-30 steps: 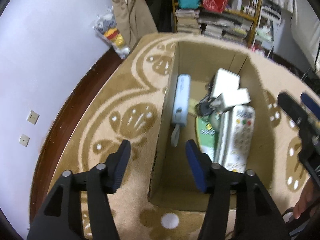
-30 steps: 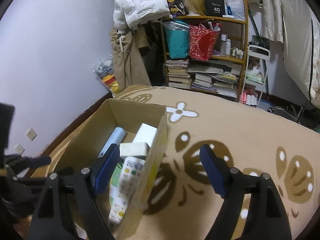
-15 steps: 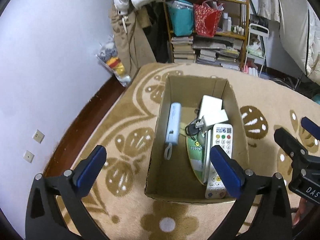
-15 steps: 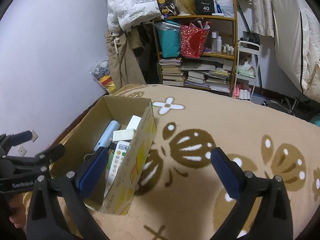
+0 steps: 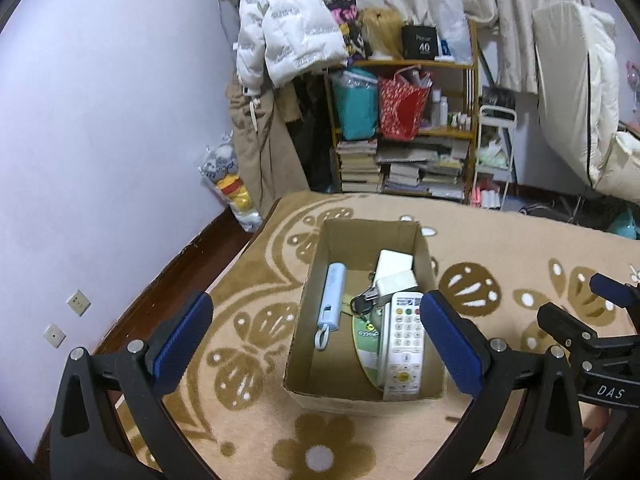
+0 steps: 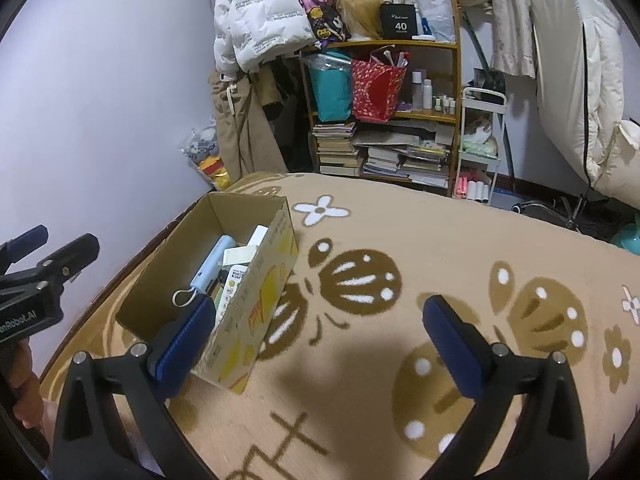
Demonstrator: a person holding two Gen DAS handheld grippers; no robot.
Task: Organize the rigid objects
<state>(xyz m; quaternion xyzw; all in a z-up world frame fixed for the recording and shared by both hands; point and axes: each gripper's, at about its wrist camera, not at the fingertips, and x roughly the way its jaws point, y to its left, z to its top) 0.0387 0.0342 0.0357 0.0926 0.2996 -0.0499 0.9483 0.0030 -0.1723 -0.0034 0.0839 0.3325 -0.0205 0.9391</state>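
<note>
An open cardboard box (image 5: pixel 427 258) (image 6: pixel 256 312) stands on the patterned carpet. Inside lie a light blue stick-shaped device with a loop (image 5: pixel 330 304) (image 6: pixel 210 268), a white remote with coloured buttons (image 5: pixel 405 344) (image 6: pixel 231 286), two white boxes (image 5: pixel 394 270), a set of dark keys (image 5: pixel 362 302) and a green disc (image 5: pixel 366 340). My left gripper (image 5: pixel 316 340) hangs open above the box's near end, with nothing between its fingers. My right gripper (image 6: pixel 316 336) is open over bare carpet to the right of the box, its left finger (image 6: pixel 184 336) in front of the box's near corner.
A bookshelf (image 5: pixel 404 128) crammed with books and bags stands against the far wall, with coats (image 5: pixel 280 40) hanging to its left. A plush toy bag (image 5: pixel 230 184) leans on the purple wall. The carpet (image 6: pixel 440 248) stretches wide to the right; a white mattress (image 6: pixel 576 80) leans at far right.
Both grippers have pulled back and up from the box. The left one, narrower and straddling the box's left wall a second ago, now stands wide. The box looks smaller in both views.
</note>
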